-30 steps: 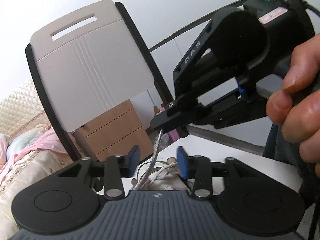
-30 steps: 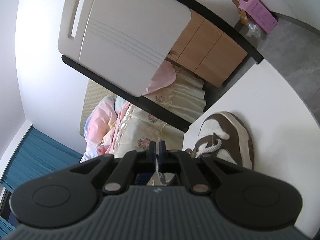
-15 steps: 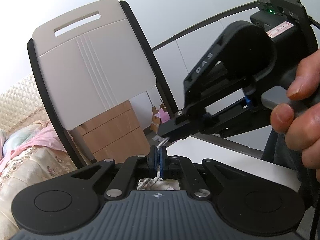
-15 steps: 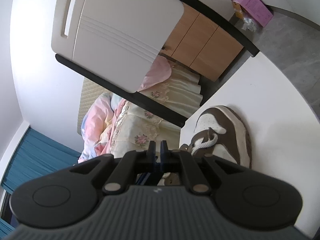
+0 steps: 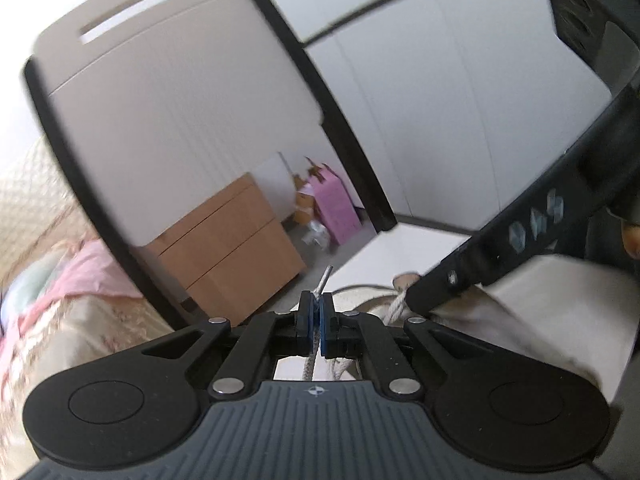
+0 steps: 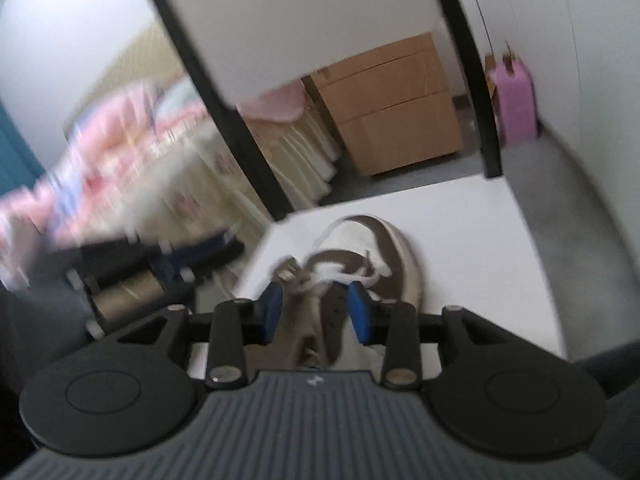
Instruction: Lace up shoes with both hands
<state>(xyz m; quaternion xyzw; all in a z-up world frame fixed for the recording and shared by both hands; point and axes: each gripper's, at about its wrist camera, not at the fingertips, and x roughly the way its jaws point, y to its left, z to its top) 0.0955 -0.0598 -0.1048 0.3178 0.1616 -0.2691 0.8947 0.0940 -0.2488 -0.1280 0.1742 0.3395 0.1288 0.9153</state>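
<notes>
Fingers (image 5: 307, 312) of the left gripper (image 5: 316, 314) are pressed together on the shoelace (image 5: 323, 280), whose stiff tip sticks out past the pads, pointing up and away from the camera with a slight lean to the right; the cord runs back between the pads toward the camera. Fingers (image 6: 269, 311) of the right gripper (image 6: 314, 312) stand apart and are opening, pressing on nothing, with the tongue and laces of the shoe (image 6: 384, 248) seen in the gap beyond them. That brown-and-white sneaker lies on the white surface (image 6: 472, 240), near its far left corner, its long axis running away from the right camera, toe at the far end and collar close under the fingers. White lace loops cross loosely over its tongue. In the left view the right gripper's black body (image 5: 520, 240) reaches in from the right, its tip low beside a strand of lace. Behind the surface stands a chair (image 5: 160, 92), with a wooden cabinet (image 5: 228, 252) and a pink box (image 5: 332, 212) on the floor.
</notes>
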